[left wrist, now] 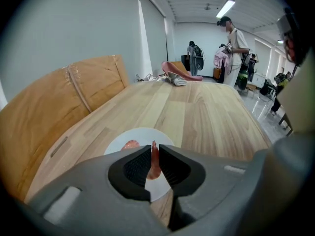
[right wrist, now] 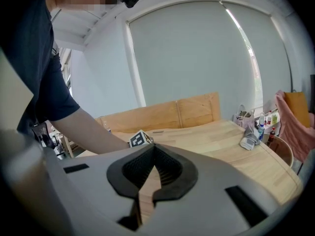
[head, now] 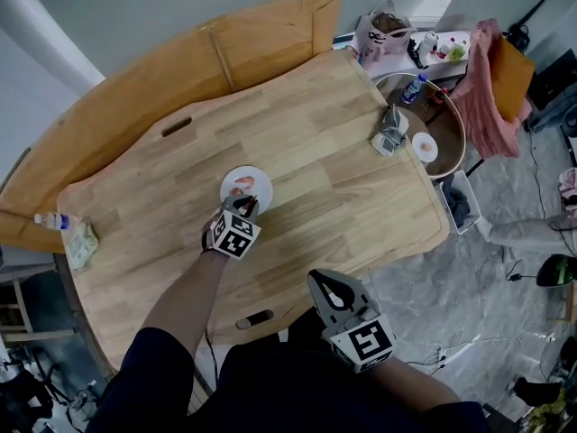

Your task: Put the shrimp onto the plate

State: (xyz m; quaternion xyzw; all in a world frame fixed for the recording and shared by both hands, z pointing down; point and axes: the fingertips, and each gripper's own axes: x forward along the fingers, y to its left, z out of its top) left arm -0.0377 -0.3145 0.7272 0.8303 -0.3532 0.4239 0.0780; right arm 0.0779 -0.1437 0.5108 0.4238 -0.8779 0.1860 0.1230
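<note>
A small white plate (head: pixel 259 177) lies mid-table, with a pink shrimp (head: pixel 242 184) on it. My left gripper (head: pixel 244 207) sits at the plate's near edge. In the left gripper view its jaws are shut on a second shrimp (left wrist: pixel 154 162), held upright over the plate (left wrist: pixel 142 135). The other shrimp (left wrist: pixel 130 144) lies just left of the jaws. My right gripper (head: pixel 325 289) hangs close to my body, off the table's front edge. In the right gripper view it (right wrist: pixel 153 157) is shut with nothing between its jaws.
A bottle (head: pixel 51 221) and a crumpled cloth (head: pixel 82 243) sit at the table's left edge. A grey device (head: pixel 390 132) lies at the far right corner beside a round side table (head: pixel 453 138). A wooden board (head: pixel 180 70) leans behind. A person (left wrist: pixel 235 48) stands far off.
</note>
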